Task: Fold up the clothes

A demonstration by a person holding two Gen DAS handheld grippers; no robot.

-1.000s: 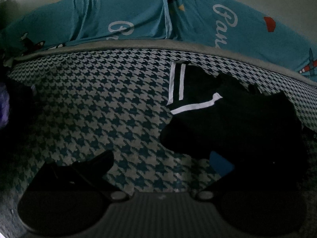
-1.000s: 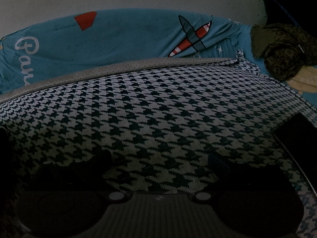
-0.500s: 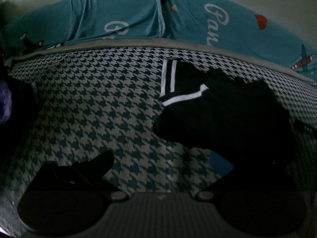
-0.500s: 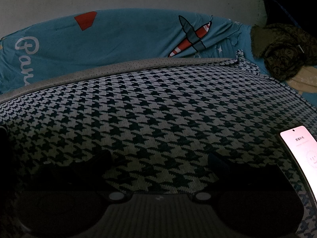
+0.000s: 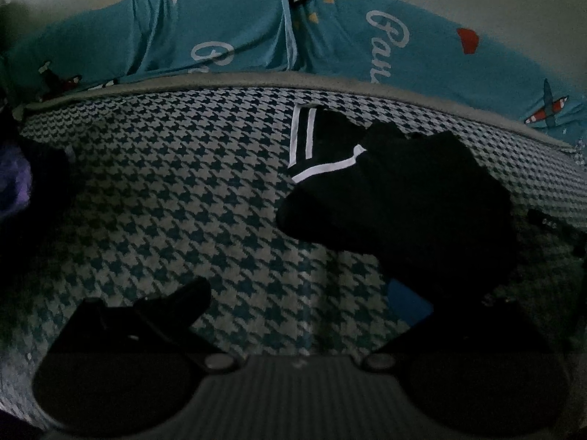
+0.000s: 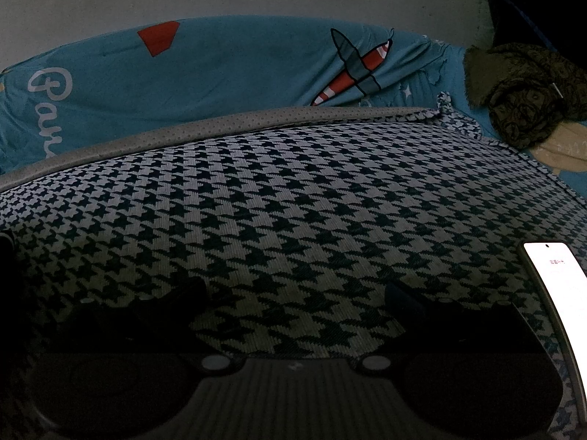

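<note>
Since a second ago, the black garment (image 5: 396, 198) sits further left and nearer the centre of my left wrist view, and a lit phone (image 6: 557, 293) now glows at the right edge of the right wrist view where the screen was dark. I find the left gripper (image 5: 304, 293) with fingers spread wide and nothing between them, hovering low over the houndstooth blanket (image 5: 165, 190). The right gripper (image 6: 293, 293) is likewise wide open and empty above bare blanket. The garment lies crumpled on the blanket, ahead and to the right of the left gripper, its near edge running down toward the right finger; whether cloth touches that finger I cannot tell in this dim light. Its white-striped end (image 5: 304, 139) points away toward the blue printed sheet (image 5: 227, 40), so the long axis appears to run from far-left to near-right. In the right wrist view only a dark sliver shows at the left edge, which I cannot identify. I judge the left gripper nearer, and the garment not yet spread for folding.
</note>
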